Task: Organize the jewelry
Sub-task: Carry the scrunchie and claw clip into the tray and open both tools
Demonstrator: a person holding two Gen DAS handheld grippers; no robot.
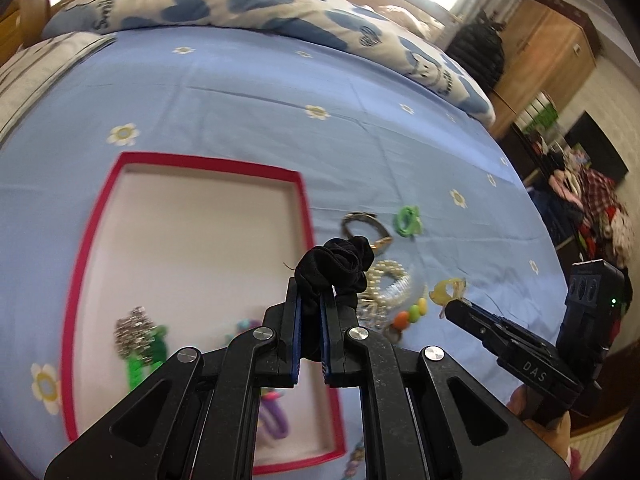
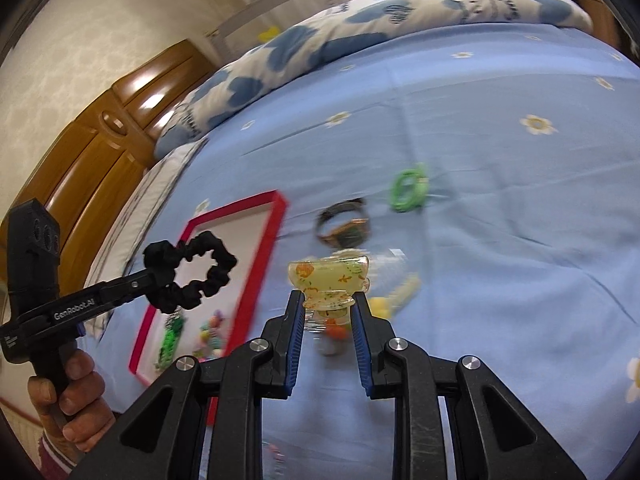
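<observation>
My left gripper is shut on a black scrunchie and holds it in the air over the right edge of the red-rimmed white tray; from the right wrist the scrunchie hangs as an open loop. My right gripper is shut on a translucent yellow hair claw with orange flowers, lifted above the bedsheet. On the sheet lie a watch, a green ring-shaped clip, a pearl piece and colourful beads. In the tray sit a silver chain piece, green item and purple item.
A light blue flowered bedsheet covers the bed. A blue-and-white patterned quilt lies along the far side. Wooden cabinets stand beyond the bed. A hand grips the left tool's handle.
</observation>
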